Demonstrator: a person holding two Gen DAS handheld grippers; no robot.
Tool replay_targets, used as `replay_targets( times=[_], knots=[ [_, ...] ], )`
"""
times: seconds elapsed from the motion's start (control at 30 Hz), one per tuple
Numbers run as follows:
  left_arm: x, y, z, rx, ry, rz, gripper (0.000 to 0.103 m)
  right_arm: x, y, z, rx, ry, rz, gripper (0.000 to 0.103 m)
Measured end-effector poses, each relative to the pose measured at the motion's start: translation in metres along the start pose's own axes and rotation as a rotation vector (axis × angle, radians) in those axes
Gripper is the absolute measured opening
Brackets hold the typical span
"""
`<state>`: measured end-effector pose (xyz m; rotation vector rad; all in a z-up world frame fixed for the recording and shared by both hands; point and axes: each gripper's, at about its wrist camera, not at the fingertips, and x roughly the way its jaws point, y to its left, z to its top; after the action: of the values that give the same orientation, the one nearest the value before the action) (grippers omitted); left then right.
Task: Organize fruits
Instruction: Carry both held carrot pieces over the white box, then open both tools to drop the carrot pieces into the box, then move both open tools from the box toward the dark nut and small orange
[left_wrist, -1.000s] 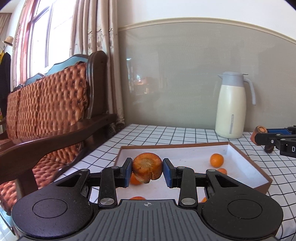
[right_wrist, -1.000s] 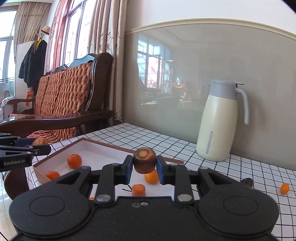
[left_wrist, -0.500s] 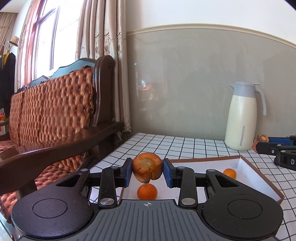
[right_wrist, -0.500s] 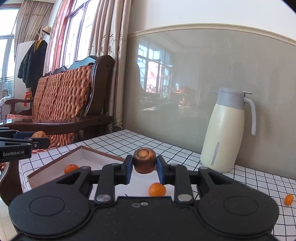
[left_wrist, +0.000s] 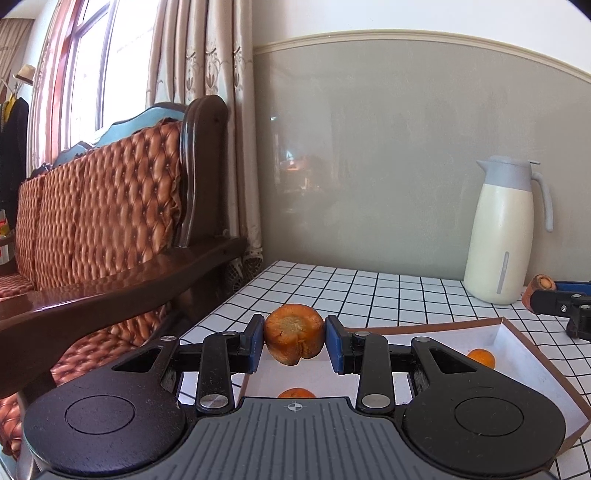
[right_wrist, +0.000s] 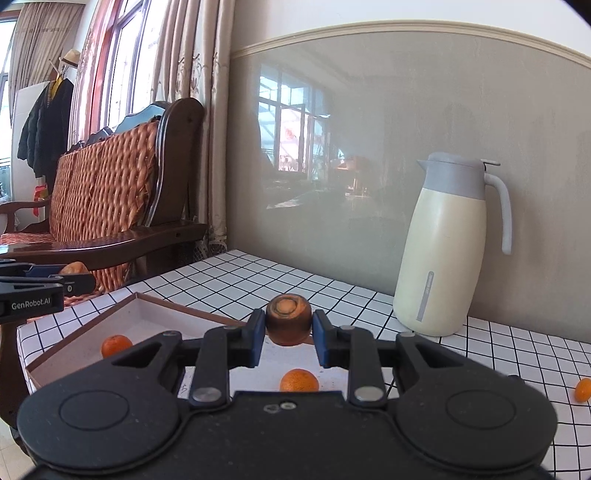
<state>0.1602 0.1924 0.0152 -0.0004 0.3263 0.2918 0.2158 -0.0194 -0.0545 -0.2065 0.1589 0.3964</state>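
My left gripper (left_wrist: 294, 341) is shut on an orange carrot chunk (left_wrist: 294, 338), held in the air over the near left corner of a shallow brown box (left_wrist: 539, 354) with a white inside. My right gripper (right_wrist: 289, 328) is shut on a darker carrot chunk (right_wrist: 289, 323), held above the same box (right_wrist: 81, 332). Small oranges lie in the box (left_wrist: 480, 357) (right_wrist: 115, 344) (right_wrist: 299, 380). The right gripper shows at the right edge of the left wrist view (left_wrist: 565, 306); the left gripper shows at the left edge of the right wrist view (right_wrist: 33, 291).
The box sits on a table with a black-and-white checked cloth (left_wrist: 369, 288). A cream thermos jug (right_wrist: 443, 254) stands at the back by the wall. One small orange (right_wrist: 583, 389) lies on the cloth at the right. A wooden sofa (left_wrist: 110, 221) stands left of the table.
Both grippers have risen and tilted up with their carrot chunks still held. The box and its oranges have dropped lower in both views.
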Motion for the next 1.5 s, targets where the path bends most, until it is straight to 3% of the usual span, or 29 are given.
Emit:
replay_targets(
  times=[0.5,0.53,0.57,0.6,0.63,0.7,0.93,1.23,1.5],
  knots=[
    [0.064,-0.012,0.005,0.013,0.061,0.007,0.036,0.059,-0.025,0.002,0.025,0.102,0.02,0.02],
    [0.068,-0.014,0.004,0.017,0.069,0.011,0.038,0.066,-0.027,0.0,0.02,0.137,0.011,0.03],
    [0.069,-0.015,0.002,0.01,0.071,0.018,0.048,0.068,-0.029,-0.002,0.017,0.143,-0.012,0.059],
    [0.067,-0.014,0.0,-0.005,0.058,0.034,0.091,0.065,-0.031,-0.005,0.024,0.107,-0.047,0.077],
    [0.061,-0.014,-0.002,-0.011,0.022,0.057,0.103,0.059,-0.033,-0.008,0.035,0.057,-0.078,0.097],
    [0.053,-0.015,-0.002,0.013,-0.015,0.073,0.103,0.053,-0.038,-0.009,0.042,0.047,-0.103,0.097],
    [0.029,-0.015,-0.011,-0.023,0.002,0.022,0.103,0.027,-0.042,-0.011,0.088,0.009,-0.099,0.097],
    [-0.01,-0.035,-0.009,-0.003,-0.058,-0.009,0.103,0.002,-0.029,-0.009,-0.044,-0.039,-0.182,0.097],
    [-0.029,-0.06,-0.017,-0.003,-0.046,-0.03,0.103,-0.028,-0.061,-0.015,0.058,-0.029,-0.204,0.097]
  ],
)
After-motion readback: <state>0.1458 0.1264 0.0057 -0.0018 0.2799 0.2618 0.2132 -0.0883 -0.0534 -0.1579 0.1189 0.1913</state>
